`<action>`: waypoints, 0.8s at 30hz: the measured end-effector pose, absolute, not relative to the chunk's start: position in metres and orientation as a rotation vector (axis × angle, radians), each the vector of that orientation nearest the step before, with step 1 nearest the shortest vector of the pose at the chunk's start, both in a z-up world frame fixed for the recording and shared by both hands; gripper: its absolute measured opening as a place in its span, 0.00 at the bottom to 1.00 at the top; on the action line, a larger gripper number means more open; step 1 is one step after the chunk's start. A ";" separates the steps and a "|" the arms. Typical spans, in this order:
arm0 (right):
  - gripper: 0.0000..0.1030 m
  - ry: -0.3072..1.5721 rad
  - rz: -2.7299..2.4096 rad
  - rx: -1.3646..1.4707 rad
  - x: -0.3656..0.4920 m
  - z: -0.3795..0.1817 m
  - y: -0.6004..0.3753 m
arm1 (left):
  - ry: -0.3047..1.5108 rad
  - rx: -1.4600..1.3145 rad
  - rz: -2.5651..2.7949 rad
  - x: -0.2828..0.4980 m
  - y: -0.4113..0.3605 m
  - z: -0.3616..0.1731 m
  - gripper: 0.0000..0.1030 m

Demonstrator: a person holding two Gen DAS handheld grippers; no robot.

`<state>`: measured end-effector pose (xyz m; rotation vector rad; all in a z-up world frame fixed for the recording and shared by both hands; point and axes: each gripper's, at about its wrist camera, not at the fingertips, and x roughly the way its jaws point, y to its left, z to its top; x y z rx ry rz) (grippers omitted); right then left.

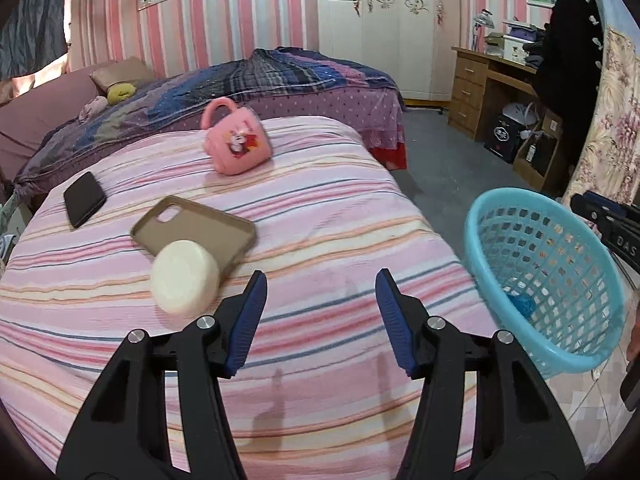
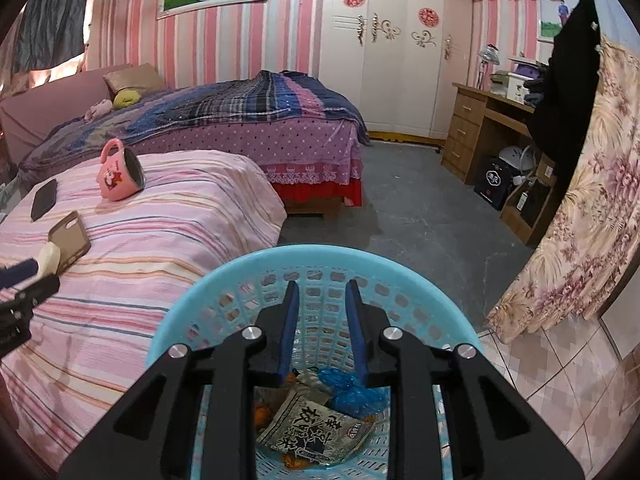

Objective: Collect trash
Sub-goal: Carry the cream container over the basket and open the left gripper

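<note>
Left tongs (image 1: 320,312): I am hovering them low over the striped bed (image 1: 320,208), released, fingers spread wide, nothing between them.
Right tongs (image 2: 322,328): I am reaching them into the blue basket (image 2: 180,312); the fingers stand parted, but whether they are pinching the near rim underneath I cannot tell.
Trash: a printed wrapper (image 2: 316,428), a crumpled blue bag (image 2: 352,392) and orange scraps are lying in the basket bottom.
Step in hand: I am judging the drop-off done and the search for more litter starting.
Nearest candidates: a pale round puck (image 1: 185,278) is resting on the corner of a phone case (image 1: 192,228); neither reads as trash to me.
Farther off: a dark phone (image 1: 85,199), then a tipped pink mug (image 1: 236,140), well apart.
Next move: scanning the cover before committing the left tongs.
Edges and room: the basket is hanging just beside the bed's right edge, over open floor (image 2: 420,208); bare cover ahead is giving the left side free travel.
</note>
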<state>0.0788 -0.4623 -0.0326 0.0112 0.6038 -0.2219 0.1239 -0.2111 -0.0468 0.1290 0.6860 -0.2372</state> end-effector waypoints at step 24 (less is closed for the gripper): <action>0.79 0.567 -0.265 0.003 0.081 -0.029 -0.455 | 0.870 0.013 -0.086 0.194 -0.119 -0.084 0.59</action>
